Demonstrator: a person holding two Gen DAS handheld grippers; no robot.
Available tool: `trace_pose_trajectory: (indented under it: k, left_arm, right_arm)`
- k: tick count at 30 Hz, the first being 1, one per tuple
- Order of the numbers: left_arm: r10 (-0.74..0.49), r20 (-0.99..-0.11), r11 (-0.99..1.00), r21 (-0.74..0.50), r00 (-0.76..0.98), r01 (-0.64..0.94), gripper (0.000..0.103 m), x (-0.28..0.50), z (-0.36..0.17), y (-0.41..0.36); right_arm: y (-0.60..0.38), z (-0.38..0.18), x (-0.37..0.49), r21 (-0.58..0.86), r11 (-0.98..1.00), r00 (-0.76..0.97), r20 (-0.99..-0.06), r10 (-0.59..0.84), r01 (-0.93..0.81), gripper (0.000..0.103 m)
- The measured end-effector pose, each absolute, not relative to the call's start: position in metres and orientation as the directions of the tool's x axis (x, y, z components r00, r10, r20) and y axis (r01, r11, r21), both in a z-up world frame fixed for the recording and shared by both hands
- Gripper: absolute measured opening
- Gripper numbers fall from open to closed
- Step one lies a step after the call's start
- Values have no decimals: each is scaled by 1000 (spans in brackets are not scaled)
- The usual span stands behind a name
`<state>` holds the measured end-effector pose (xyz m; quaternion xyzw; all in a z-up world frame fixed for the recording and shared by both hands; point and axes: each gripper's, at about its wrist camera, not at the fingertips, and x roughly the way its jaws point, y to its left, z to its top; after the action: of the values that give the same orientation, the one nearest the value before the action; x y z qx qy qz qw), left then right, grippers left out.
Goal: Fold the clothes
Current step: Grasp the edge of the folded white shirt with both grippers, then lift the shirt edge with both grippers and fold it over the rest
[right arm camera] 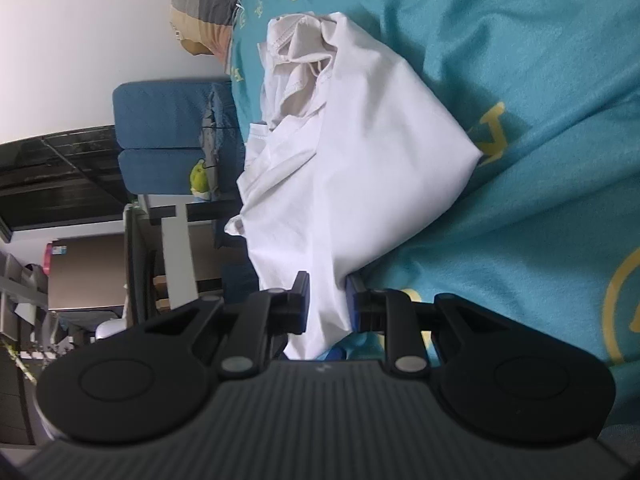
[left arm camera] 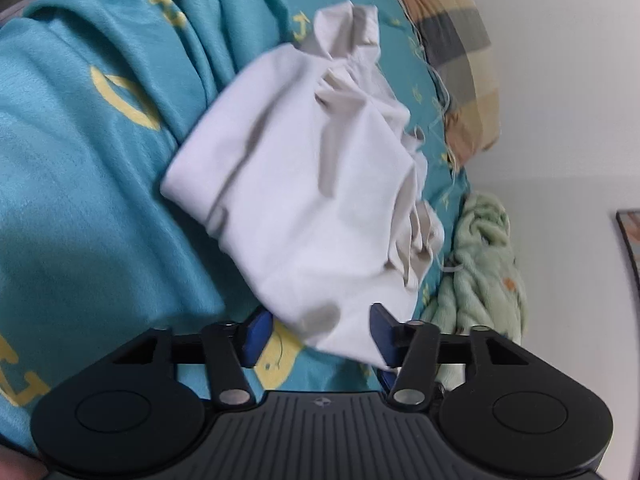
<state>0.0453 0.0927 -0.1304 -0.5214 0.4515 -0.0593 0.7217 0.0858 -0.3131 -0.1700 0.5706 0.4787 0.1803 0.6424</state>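
My right tongs (right arm camera: 328, 304) are pinching the near corner of the white shirt (right arm camera: 360, 152): a bunched fold of it runs down between the two pads and both press on it. Ahead of these tongs the shirt lies in a loose fold on the teal quilt (right arm camera: 540, 80), smooth on its right half, crumpled with stitched hems showing on its left and far end. Far ahead and to the left sits a checked pillow (right arm camera: 200, 4) against the white wall. To the left of the tongs, past the bed's edge, I see a blue chair (right arm camera: 160, 136) and cluttered shelves, too small to tell apart.

My left tongs (left arm camera: 318, 334) stand spread. The blue pads (left arm camera: 256, 334) are apart, and the shirt's (left arm camera: 304, 184) other near corner hangs down between them. It lies against the right pad; the left pad is clear of the cloth, with quilt (left arm camera: 80, 160) showing in the gap. So here the cloth is between the pads but not squeezed. Ahead of these tongs the shirt stretches away across the quilt, wrinkled along its right side. A pale green blanket (left arm camera: 480, 264) is heaped just to the right of the tongs, beside the quilt's edge, and the checked pillow (left arm camera: 456, 52) lies far ahead on the right.
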Motion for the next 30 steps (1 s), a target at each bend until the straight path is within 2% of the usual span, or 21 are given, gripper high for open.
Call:
trace_pose_trajectory:
  k: [2,3,8,10,12,19,20,21,23,24,25,30]
  left_arm:
    - [-545,-570,437,-819,614,-372,7,49,-129,95]
    - [-540,-556,437,-827,631,-354,3,50,-126,95]
    - [-567,-420,407,-891,709,-202,2,55,-105,91]
    - [-570,-412,396,-896,711,-202,2,57,-106,90]
    - [-567,-418,383,-897,710,-222,2,59,-111,91]
    - [-557,-448,341,-891,699,-298,3,59,-129,98]
    - [-558,-463,336,-885,689,-323,4,60,-135,98]
    - [-558,-484,331,-875,674,-354,11,61,-142,97]
    - [-561,-525,322,-851,640,-416,31,63,-156,96]
    - [-565,-540,318,-840,624,-440,32,64,-161,95]
    - [-569,-548,316,-834,613,-452,33,66,-165,95]
    - [-581,-551,333,-833,599,-443,38,77,-168,88]
  right_arm:
    - [-313,-168,87,918,261,486,-382,786,299,22]
    - [-312,-167,88,922,257,492,-374,786,291,22]
    - [-299,-170,88,936,185,466,-312,828,299,24]
    - [-291,-175,89,938,150,440,-283,852,312,30]
    - [-289,-182,92,925,162,432,-309,848,343,36]
    - [-311,-201,89,875,156,524,-408,747,458,38]
    - [-315,-201,88,869,166,541,-428,724,465,38]
    - [-317,-200,87,866,179,554,-444,704,467,37]
    - [-319,-197,87,868,210,576,-461,674,450,32]
    - [-319,-194,88,869,230,585,-469,661,437,18]
    - [-317,-190,89,870,258,591,-477,650,419,14]
    - [-317,-166,88,908,287,652,-419,632,305,10]
